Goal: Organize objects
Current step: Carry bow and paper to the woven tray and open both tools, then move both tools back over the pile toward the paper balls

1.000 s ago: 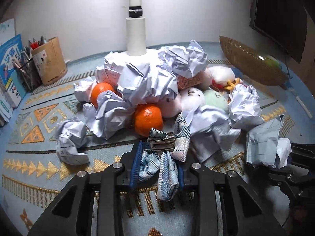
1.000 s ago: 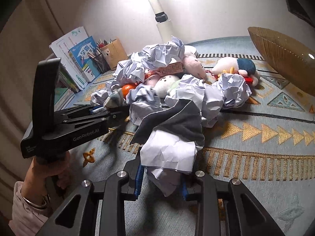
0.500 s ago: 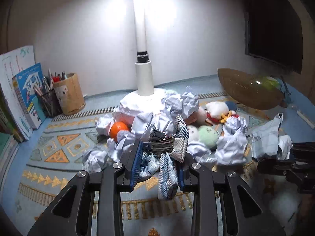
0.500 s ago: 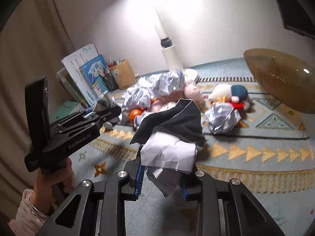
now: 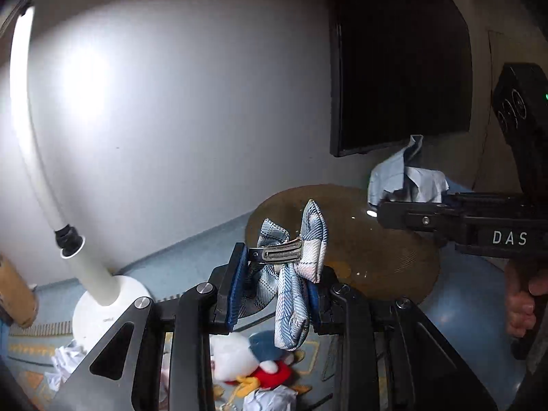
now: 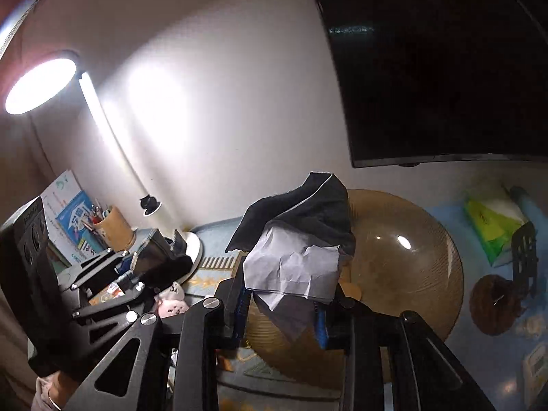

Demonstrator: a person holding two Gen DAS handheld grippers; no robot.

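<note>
White wall backs a blue patterned tablecloth, dark screen at 1 o'clock in both views. Left wrist view: white lamp pole at 9 o'clock on its round base; left gripper clamped on a plaid bow hair clip, metal clasp facing the camera, held in front of the amber ribbed dish. Only this view shows the white plush duck with its red part at 6 o'clock and the hand on the other tool's grip at 3 o'clock. Right wrist view: lit lamp head at 10 o'clock, books and pen holder at 9 o'clock, pink plush below. Right gripper pinched on crumpled paper, above the dish's left half. Only here: green tissue pack at 3 o'clock, brown coil below it.
</note>
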